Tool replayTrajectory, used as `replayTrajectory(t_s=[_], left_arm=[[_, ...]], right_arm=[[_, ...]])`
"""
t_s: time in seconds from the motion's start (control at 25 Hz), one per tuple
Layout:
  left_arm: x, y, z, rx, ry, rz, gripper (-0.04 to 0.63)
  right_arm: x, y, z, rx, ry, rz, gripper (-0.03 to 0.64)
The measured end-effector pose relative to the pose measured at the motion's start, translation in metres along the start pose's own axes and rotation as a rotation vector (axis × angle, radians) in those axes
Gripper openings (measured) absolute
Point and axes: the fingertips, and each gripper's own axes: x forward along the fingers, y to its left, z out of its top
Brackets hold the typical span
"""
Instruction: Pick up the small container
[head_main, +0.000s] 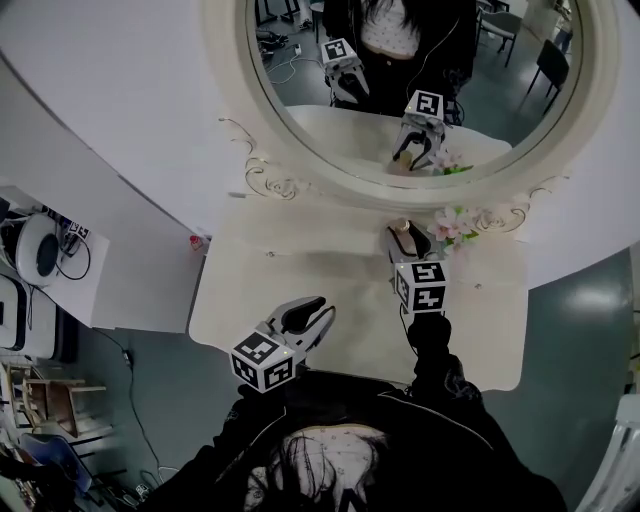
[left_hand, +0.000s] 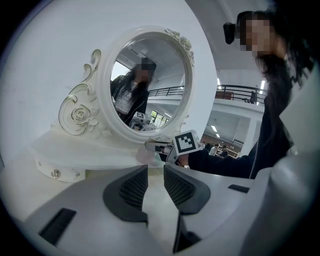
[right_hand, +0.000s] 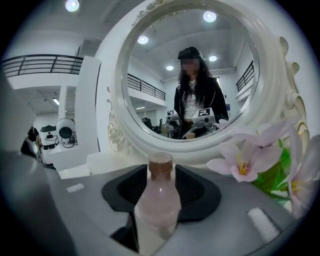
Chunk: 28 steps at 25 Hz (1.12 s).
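The small container is a pale pink bottle (right_hand: 159, 197) with a brown cap. It stands upright between the two dark pads of my right gripper (right_hand: 161, 172), with a thin gap showing on each side of its cap. In the head view the bottle (head_main: 404, 233) and right gripper (head_main: 405, 238) are at the back of the white vanity table (head_main: 260, 290), close to the mirror base. My left gripper (head_main: 318, 312) hovers over the table's front left with its jaws together and nothing in them. The left gripper view shows those jaws (left_hand: 155, 172) pointing toward the right gripper's marker cube (left_hand: 186, 142).
A big oval mirror (head_main: 420, 90) in an ornate white frame rises behind the table. Pink artificial flowers (head_main: 455, 222) with green leaves (right_hand: 272, 172) stand just right of the bottle. A white shelf with equipment (head_main: 35, 250) is at the far left. A small red-topped item (head_main: 197, 242) sits at the table's left corner.
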Motion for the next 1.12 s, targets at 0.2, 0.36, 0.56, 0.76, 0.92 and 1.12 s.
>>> replayTrajectory(t_s=[0.2,0.36,0.56,0.76,0.92,1.12], left_arm=[[-0.002,0.002,-0.001,-0.002,-0.001,0.009,0.081],[-0.004,0.006,0.001,0.000,-0.009,0.022,0.081],[-0.004,0.007,0.003,0.005,-0.011,0.024,0.081],[-0.001,0.004,0.002,0.004,0.000,0.008,0.081],[0.001,0.002,0.000,0.002,0.008,0.000,0.081],[0.002,0.003,-0.001,-0.004,0.007,-0.001,0.081]], right_arm=[[0.005,0.000,0.002,0.000,-0.015,-0.009,0.170],[0.004,-0.001,0.002,0.010,-0.009,-0.007,0.153],[0.001,0.003,0.000,0.009,0.009,0.006,0.150],[-0.004,0.008,-0.002,0.004,0.028,0.025,0.150],[-0.009,0.016,-0.002,-0.009,0.043,0.047,0.150],[-0.017,0.028,0.002,0.002,0.038,0.080,0.149]])
